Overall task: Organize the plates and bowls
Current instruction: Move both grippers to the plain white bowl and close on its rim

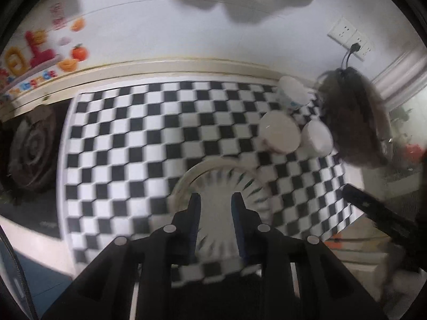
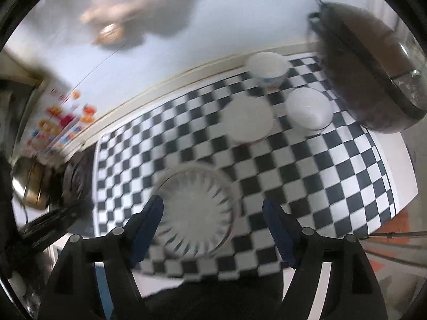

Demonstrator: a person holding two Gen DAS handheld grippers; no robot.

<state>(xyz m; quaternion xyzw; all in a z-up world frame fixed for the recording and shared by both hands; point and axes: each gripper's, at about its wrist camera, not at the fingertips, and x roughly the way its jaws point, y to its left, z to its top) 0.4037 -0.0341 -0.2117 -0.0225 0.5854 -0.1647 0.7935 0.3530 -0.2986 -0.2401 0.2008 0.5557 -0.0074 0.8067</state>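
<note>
**Plate on the checked cloth, both tongs clear of it**

The plate [image 2: 193, 213], white with a ring of dark radial ticks, lies flat on the black-and-white checked cloth [image 2: 307, 186] near the cloth's front edge. Your right tongs [image 2: 213, 208] stand released, jaws spread wide. The left blue pad sits at the plate's left rim; the right pad is over bare cloth, well clear of the plate. Nothing is grasped there.

Your left tongs [image 1: 216, 200] hang over the same plate [image 1: 221, 181] with the jaws nearly together, a narrow gap between the pads. Through that gap you see only the plate's face below; the pads press on nothing.

Behind the plate, towards the wall, three white vessels are grouped close together: a shallow bowl [image 2: 248, 120] nearest the plate, a second bowl [image 2: 309, 109] just beside it to the right, and a taller cup-like bowl with a blue mark [image 2: 268, 69] behind both. All three stand upright on the cloth.

To the right of the group a dark brown rounded appliance [image 2: 373, 66] stands at the cloth's corner. On the counter left of the cloth lies a dark ringed burner [image 1: 32, 146], and a metal pot [image 2: 29, 184] shows at the far left in the right view. Both views are motion-blurred.
</note>
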